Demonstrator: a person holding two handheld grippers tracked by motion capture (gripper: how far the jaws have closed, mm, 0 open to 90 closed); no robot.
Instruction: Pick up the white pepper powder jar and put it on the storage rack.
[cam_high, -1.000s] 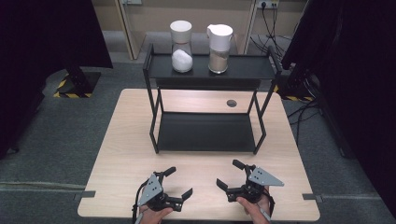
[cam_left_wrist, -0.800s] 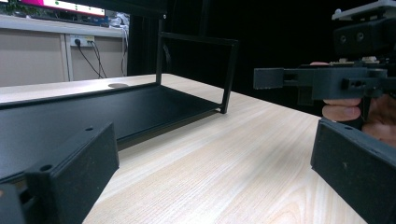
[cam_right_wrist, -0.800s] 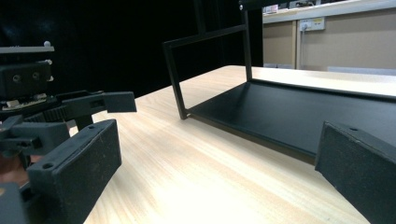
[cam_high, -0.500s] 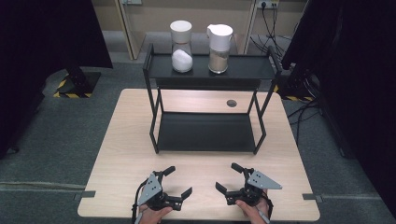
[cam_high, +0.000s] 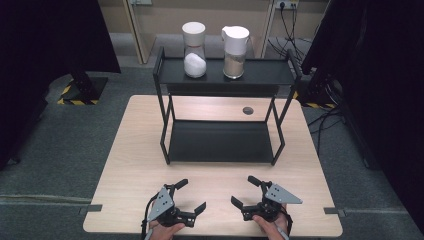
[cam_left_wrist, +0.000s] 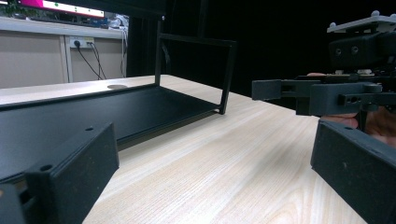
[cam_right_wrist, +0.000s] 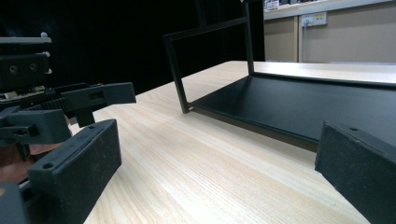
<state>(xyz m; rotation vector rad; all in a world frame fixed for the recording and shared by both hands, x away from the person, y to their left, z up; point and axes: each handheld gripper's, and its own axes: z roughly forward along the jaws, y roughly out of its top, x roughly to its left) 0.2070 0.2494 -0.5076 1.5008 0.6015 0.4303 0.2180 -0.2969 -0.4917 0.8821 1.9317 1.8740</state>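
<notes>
Resting low on bench (cam_high: 125, 165), well short of black rack (cam_high: 222, 142), left gripper (cam_high: 191, 196) and right gripper (cam_high: 243, 192) are held wide, nothing gripped; two jars (cam_high: 194, 50) are kept on rack's top shelf; start pose judged.

Two jars (cam_high: 194, 50) stand side by side on the rack's (cam_high: 222, 142) top shelf, behind both grippers (cam_high: 185, 197).
</notes>
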